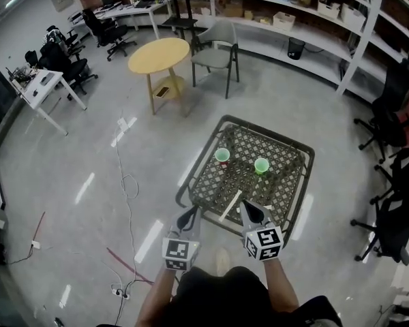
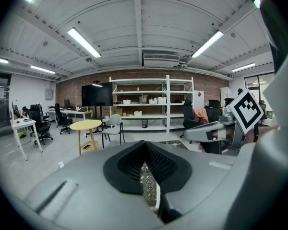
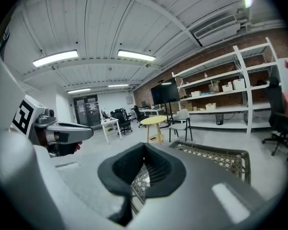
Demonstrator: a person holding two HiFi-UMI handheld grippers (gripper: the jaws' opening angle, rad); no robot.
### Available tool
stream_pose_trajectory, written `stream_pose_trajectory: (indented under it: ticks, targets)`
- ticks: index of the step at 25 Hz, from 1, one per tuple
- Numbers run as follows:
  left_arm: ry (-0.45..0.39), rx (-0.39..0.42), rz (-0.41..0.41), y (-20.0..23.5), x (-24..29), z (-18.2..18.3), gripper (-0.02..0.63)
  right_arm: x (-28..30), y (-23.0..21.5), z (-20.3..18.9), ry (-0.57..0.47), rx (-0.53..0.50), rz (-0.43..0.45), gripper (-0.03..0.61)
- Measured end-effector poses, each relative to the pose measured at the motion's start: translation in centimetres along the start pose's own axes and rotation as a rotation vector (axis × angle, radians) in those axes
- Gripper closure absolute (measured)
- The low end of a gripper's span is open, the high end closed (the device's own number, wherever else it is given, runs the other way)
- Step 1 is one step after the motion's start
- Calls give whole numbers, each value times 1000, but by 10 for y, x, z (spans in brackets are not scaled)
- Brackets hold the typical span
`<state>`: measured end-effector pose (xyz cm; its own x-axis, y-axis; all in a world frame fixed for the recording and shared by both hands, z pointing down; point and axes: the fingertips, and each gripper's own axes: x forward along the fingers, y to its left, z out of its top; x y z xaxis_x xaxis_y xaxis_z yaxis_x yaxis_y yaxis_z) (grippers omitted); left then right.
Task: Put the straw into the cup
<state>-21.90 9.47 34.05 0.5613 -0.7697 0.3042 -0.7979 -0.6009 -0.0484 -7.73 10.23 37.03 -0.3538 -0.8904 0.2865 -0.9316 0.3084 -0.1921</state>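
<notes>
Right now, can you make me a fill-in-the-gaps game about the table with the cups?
The dark square lattice table holds ____ green plastic cups.
The thin white straw lies flat on the ____, in neither cup.
The fingers of the left gripper and the right gripper are ____, holding nothing.
Missing words: two; table; shut.
</notes>
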Motion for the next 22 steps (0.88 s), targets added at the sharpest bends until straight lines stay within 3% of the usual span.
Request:
stream_pose_trajectory:
  ticks: [8,22]
  targets:
    - [25,15,-87,-3,45,3,607,6,-32,0,8,35,-83,577]
    - [88,58,-377,19,129,-21,607,41,-68,-33,64,154,-364,577]
